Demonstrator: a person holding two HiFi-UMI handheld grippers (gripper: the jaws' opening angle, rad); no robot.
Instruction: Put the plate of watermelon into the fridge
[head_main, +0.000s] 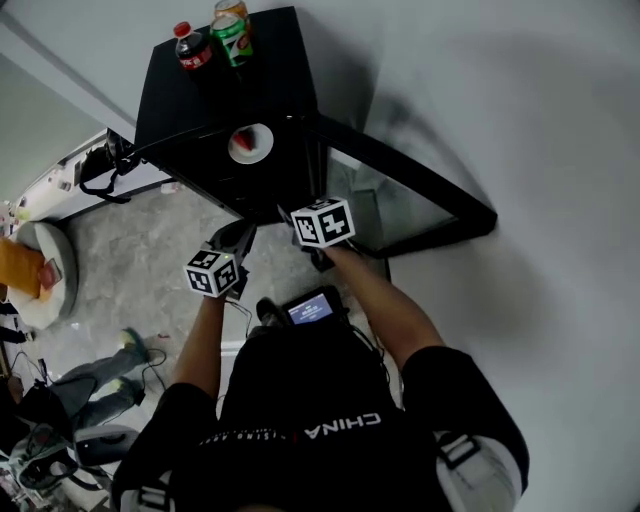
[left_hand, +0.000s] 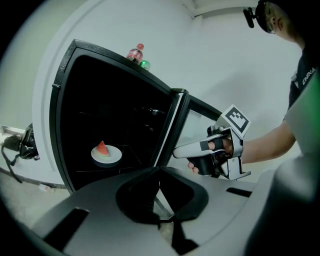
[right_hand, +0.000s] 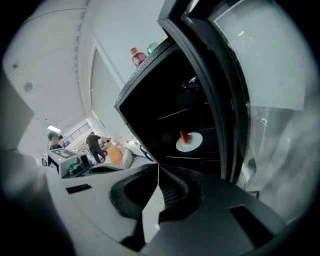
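Head view: plate (head_main: 260, 146) at twelve o'clock (likely stiff, slick, breakable; I'd pinch the rim); my left gripper (left_hand: 160, 169) and right gripper (right_hand: 159, 167) are closed, empty.

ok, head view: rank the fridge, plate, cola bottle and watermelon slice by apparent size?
1. fridge, by far the largest.
2. cola bottle and plate: they look about alike. The bottle stands on top of the fridge, probably nearer the camera, so I won't rank them.
3. watermelon slice, smallest.

CHINA, in white letters, on the person's black shirt (head_main: 300, 405) — no other print is legible.
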